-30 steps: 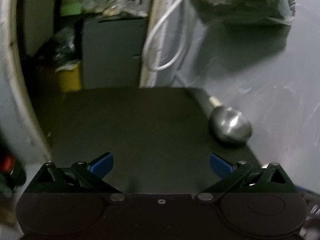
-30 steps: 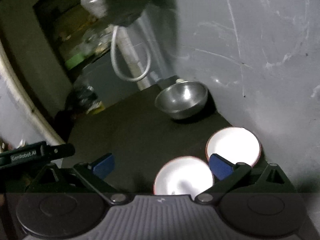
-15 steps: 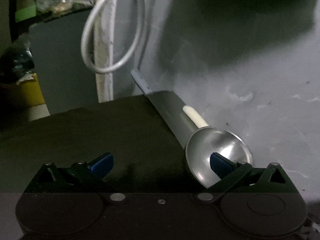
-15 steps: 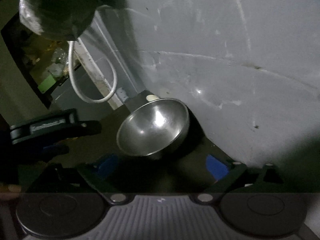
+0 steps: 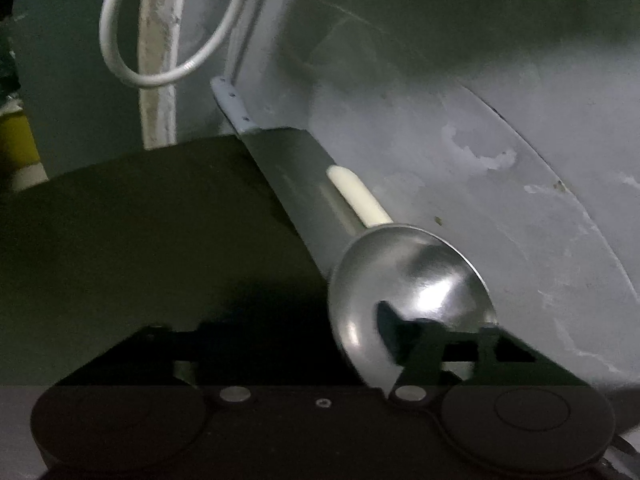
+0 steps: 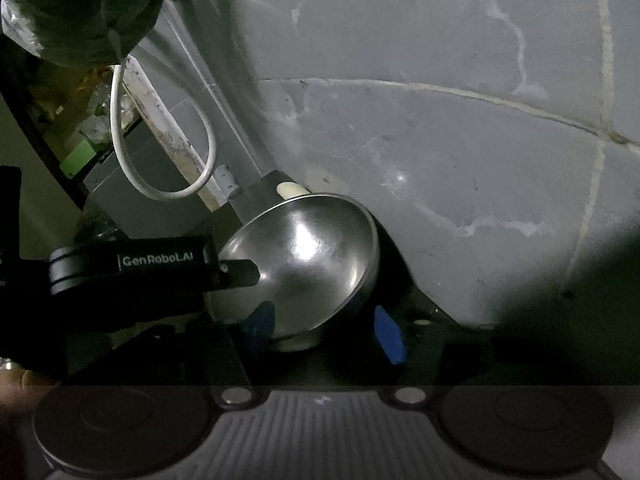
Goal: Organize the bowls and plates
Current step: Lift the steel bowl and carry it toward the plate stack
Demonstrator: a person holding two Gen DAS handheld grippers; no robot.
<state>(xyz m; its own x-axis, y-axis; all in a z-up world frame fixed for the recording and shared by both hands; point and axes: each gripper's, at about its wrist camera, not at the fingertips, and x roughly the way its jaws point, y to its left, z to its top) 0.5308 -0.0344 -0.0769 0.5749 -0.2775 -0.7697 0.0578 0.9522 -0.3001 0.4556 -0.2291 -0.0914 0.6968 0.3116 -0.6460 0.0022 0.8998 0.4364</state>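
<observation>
Dim grey wall [image 6: 440, 120] behind a dark counter [image 5: 140, 220]; a steel bowl [image 6: 312, 256] sits tipped at the counter's back edge, near the wall. Left tongs [image 5: 320, 336] are about half open & closing, one finger [image 5: 394, 326] inside the bowl; grip on the rim can't be told. Right tongs [image 6: 324, 328] are about half open & closing around the bowl's base, pads not yet touching.

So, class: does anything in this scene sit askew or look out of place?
Yes. The steel bowl is tipped on its side against the grey wall at the back of the dark surface, its opening facing sideways rather than up. A cream object lies wedged behind it; what it is cannot be told.
</observation>
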